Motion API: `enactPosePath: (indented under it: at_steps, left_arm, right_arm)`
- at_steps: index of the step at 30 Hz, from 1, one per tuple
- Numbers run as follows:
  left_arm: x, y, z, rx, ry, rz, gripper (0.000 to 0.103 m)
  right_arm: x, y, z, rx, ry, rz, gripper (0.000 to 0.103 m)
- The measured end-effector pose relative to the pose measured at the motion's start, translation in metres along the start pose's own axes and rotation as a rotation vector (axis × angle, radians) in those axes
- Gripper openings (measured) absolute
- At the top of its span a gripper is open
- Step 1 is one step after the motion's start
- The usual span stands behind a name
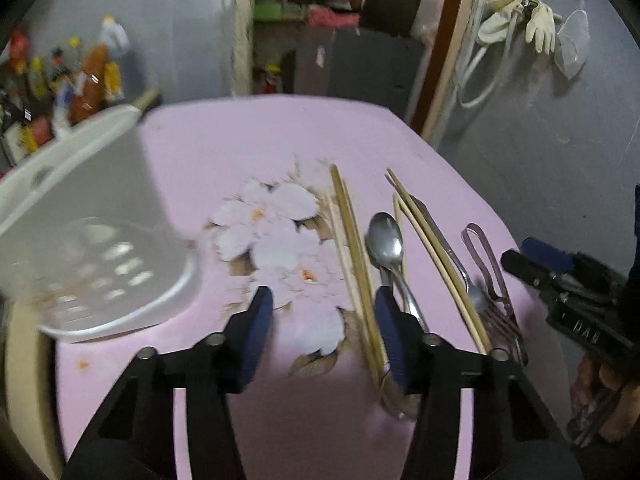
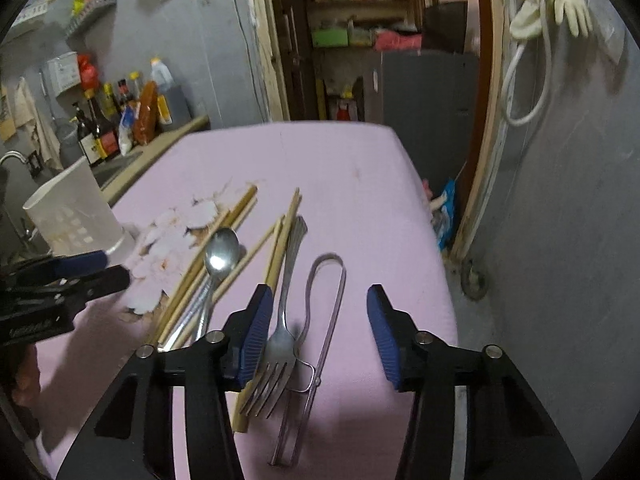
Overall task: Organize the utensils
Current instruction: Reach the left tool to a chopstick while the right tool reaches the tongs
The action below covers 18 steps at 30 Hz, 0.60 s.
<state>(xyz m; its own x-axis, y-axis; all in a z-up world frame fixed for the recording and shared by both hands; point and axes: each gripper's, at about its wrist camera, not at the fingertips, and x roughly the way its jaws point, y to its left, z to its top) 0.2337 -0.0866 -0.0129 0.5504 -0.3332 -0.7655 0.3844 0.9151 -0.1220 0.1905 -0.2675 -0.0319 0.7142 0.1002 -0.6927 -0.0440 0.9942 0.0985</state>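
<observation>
Here, utensils lie lengthwise, near to far, on the pink table point(image 2: 360, 168): fork point(image 2: 276, 344) between the right gripper point(image 2: 316, 336)'s parted, empty jaws; left gripper point(image 1: 324, 332), likewise empty, straddles the chopsticks point(image 1: 356, 248).

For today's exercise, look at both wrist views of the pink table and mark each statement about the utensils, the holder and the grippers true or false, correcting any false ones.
1. The white utensil holder already has the chopsticks in it. False: the chopsticks lie on the table.
2. A spoon lies among the chopsticks. True.
3. The right gripper is clamped on the fork. False: its fingers stand apart, and the fork lies on the table.
4. The metal tongs lie beside the fork. True.
5. The left gripper holds nothing. True.
</observation>
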Motion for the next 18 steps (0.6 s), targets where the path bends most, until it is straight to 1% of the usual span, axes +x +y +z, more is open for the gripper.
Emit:
enactPosePath:
  at_steps: [2,4,6,10,12,16,17,18]
  left_arm:
    - [0.013,0.002,0.004,-0.002,0.027,-0.026,0.041]
    - [0.026,0.005,0.007,0.012,0.049,-0.047,0.034]
    - [0.034,0.008,0.011,0.021,0.068,-0.058,0.03]
    - [0.055,0.016,0.02,-0.001,0.12,-0.089,0.02]
    - [0.061,0.02,0.024,-0.015,0.134,-0.109,0.019]
    - [0.071,0.027,0.034,-0.037,0.151,-0.147,0.019]
    - [0.073,0.026,0.038,-0.039,0.156,-0.148,0.019]
    - [0.075,0.026,0.039,-0.043,0.162,-0.147,0.015]
  right_arm:
    - [0.006,0.001,-0.001,-0.001,0.028,-0.003,0.04]
    - [0.012,0.001,0.0,-0.002,0.049,-0.009,0.038]
    - [0.017,0.003,0.003,-0.007,0.062,-0.018,0.035]
    - [0.03,0.003,0.006,-0.002,0.082,-0.027,0.03]
    - [0.036,0.002,0.008,0.005,0.094,-0.025,0.028]
    - [0.041,0.001,0.009,0.007,0.091,-0.037,0.024]
    - [0.042,0.0,0.01,0.01,0.09,-0.039,0.023]
    - [0.043,-0.001,0.011,0.014,0.09,-0.037,0.023]
